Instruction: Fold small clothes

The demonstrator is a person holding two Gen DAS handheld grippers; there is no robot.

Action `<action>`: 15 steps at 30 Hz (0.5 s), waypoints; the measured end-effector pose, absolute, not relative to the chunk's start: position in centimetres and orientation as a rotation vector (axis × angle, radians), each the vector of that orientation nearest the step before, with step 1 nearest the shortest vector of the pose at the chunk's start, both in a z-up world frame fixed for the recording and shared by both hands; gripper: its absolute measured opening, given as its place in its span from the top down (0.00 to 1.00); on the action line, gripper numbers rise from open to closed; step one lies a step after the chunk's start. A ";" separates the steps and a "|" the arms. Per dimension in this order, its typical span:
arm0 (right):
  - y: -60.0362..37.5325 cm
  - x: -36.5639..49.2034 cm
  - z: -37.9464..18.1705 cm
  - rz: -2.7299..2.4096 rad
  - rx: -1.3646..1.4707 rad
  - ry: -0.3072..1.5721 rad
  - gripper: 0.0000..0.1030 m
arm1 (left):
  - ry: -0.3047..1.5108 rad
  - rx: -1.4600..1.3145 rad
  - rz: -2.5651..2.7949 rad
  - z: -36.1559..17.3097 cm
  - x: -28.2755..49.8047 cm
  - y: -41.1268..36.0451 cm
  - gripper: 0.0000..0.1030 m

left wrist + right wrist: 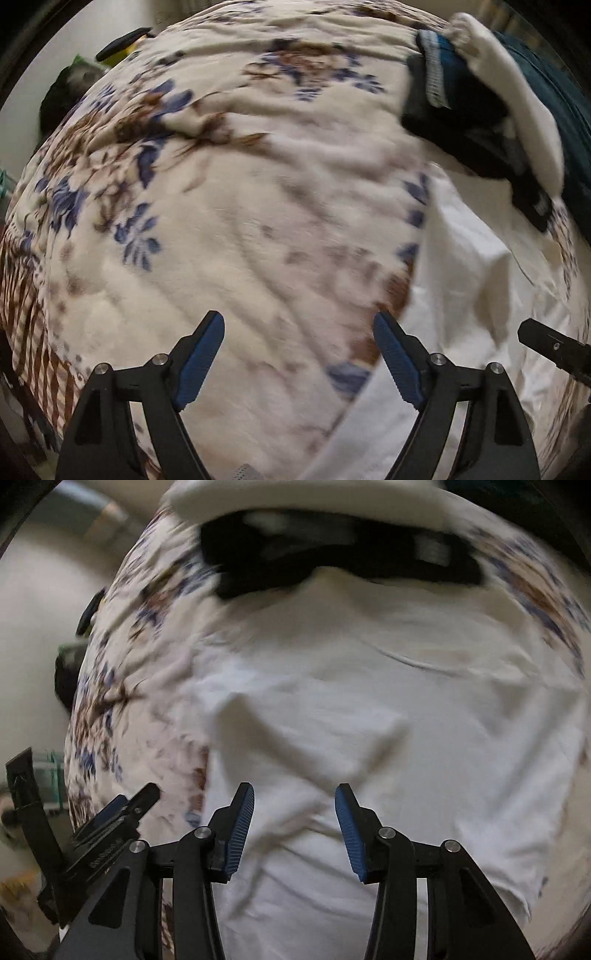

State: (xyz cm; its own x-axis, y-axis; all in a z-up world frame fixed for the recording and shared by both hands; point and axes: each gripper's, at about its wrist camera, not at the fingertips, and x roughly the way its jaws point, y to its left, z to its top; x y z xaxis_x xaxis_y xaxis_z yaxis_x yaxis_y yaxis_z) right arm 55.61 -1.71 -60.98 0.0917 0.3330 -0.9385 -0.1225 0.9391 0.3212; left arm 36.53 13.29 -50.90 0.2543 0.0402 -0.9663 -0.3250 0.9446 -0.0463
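Two close wrist views over the bed, both sharing the white garment (454, 295) (369, 701)

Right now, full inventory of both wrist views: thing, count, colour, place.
floral blanket: 1, cream with blue and brown flowers, covers the bed under everything.
white garment: 1, white, spread wrinkled on the blanket, ahead of the right claw.
dark clothes: a pile, count unclear, black, beyond the white garment.
teal garment: 1, teal with pale striped edge, in the far pile.
white sock-like piece: 1, white, draped over the pile.
left claw: 1, black with blue pads, open, over the blanket.
right claw: 1, black with blue pads, open, over the white garment.
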 end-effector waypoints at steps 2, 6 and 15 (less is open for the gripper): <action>-1.0 56.5 -60.7 0.251 0.035 1.368 0.53 | 1.301 -0.279 0.255 -51.2 36.7 13.8 0.20; 0.2 57.9 -63.5 0.402 -0.032 1.508 0.53 | 1.305 -0.307 0.218 -51.6 38.3 13.2 0.20; -7.1 63.8 -62.9 -0.022 -0.014 1.365 0.54 | 1.320 -0.281 0.072 -51.9 43.1 9.4 0.20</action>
State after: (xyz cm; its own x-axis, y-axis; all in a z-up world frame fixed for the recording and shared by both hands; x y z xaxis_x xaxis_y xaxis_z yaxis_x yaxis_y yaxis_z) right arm 63.77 -7.08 -62.86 0.2044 -0.0237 -0.9786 0.0075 0.9997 -0.0226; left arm 43.10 9.40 -51.90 0.2513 -0.1069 -0.9620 -0.2104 0.9641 -0.1621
